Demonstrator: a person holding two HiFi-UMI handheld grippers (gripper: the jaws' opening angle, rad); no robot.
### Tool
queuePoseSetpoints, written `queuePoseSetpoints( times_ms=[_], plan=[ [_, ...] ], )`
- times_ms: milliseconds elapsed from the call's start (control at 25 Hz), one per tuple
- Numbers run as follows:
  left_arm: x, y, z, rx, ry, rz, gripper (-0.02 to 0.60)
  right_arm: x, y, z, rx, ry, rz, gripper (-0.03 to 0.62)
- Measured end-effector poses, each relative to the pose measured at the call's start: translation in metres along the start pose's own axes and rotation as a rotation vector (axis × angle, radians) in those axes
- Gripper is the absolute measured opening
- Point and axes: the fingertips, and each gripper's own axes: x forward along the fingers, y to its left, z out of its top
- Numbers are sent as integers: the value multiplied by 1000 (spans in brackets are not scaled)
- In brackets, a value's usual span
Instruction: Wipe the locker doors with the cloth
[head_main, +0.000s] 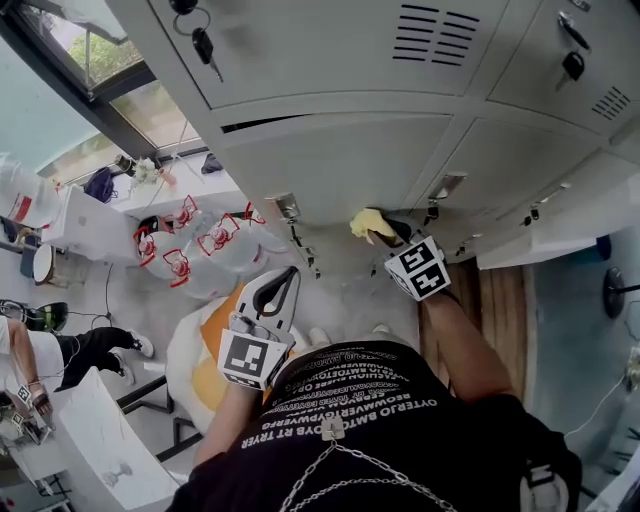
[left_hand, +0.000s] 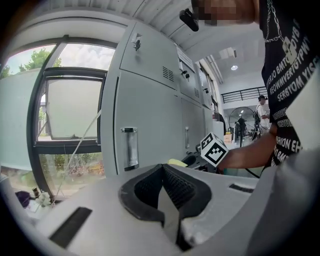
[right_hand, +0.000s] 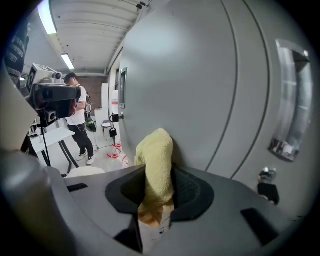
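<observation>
Between the jaws of our right tongs (right_hand: 159, 176) we are clamping the yellow cloth (right_hand: 156, 150), its top meeting the locker door (right_hand: 200, 75) just ahead | soft, light, floppy, so we are gripping it bunched | left tongs (left_hand: 162, 169) hanging closed, empty.

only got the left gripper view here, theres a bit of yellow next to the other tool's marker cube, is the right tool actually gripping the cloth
Observer: Yes. The right gripper view shows the right tool shut on the yellow cloth, which sticks up between its jaws.
Operator: is it on a door
Observer: The cloth's top end meets a grey locker door.
Operator: anything on the floor to my left
Observer: Yes: the head view shows clear water jugs with red handles there.
</observation>
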Motion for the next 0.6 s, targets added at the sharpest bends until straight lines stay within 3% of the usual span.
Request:
queuePoseSetpoints(
  times_ms=[280,600],
  plan=[
    [11,-19,3,0,-4,-16,6,-22,-34,-27,26,34,-61,109],
    [3,-29,2,-17,2,57,6,-15,13,-12,-57,-33,99,109]
  ],
)
